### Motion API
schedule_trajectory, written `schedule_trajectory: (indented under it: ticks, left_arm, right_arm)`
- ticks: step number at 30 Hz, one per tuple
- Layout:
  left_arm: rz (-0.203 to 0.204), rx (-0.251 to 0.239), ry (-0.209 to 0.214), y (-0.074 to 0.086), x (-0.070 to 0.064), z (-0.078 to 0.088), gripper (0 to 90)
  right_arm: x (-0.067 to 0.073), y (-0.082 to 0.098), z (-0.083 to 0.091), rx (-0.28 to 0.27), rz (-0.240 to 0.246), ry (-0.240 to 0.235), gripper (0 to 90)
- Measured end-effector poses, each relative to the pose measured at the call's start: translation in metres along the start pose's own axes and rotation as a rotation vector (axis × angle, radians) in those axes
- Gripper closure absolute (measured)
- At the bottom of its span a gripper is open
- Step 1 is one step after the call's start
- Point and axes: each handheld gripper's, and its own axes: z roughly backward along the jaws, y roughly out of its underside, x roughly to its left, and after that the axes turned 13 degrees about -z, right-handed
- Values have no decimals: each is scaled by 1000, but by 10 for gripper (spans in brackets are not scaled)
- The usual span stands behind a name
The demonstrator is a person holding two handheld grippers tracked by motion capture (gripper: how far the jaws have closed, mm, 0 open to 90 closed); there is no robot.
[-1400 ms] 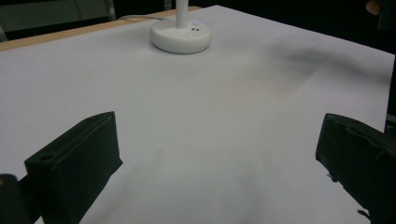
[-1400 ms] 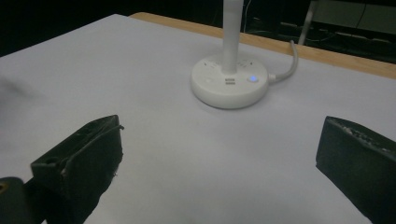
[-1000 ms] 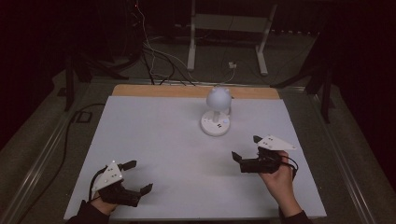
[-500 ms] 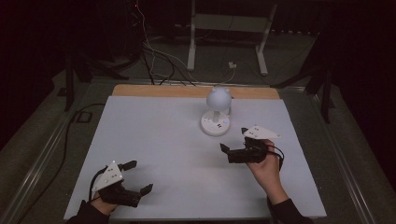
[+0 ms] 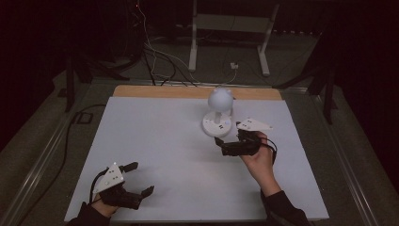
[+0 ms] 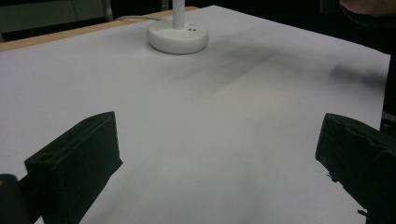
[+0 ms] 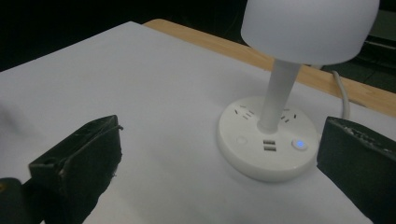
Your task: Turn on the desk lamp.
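While round-based white lamp [image 7: 271, 140] stands | right hand-held gripper [image 5: 225, 143] gapes beside

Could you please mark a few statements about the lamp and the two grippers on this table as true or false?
1. The white lamp stands upright on the table. True.
2. The right gripper is shut on the lamp's stem. False: its jaws are apart, short of the base.
3. A blue light glows on the lamp's base. True.
4. The left gripper is touching the lamp. False: it sits open near the table's near left corner.
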Motion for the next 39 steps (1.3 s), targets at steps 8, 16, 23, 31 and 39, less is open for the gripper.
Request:
schedule_trajectory:
  ticks: [8, 16, 23, 31, 39]
  left_arm:
    - [4, 1, 2, 0, 0, 0, 4]
    - [4, -1, 3, 0, 0, 0, 4]
    - [7, -5, 4, 0, 1, 0, 4]
    - [8, -2, 5, 0, 1, 0, 4]
    - [3, -1, 7, 0, 0, 0, 4]
  right_arm:
    - [1, -3, -18, 4, -3, 21, 0]
    - [-1, -5, -35, 22, 0, 36, 0]
    - [-5, -5, -49, 39, -17, 40, 0]
    - [-10, -4, -65, 61, -31, 74, 0]
    - [-13, -1, -75, 55, -93, 107, 65]
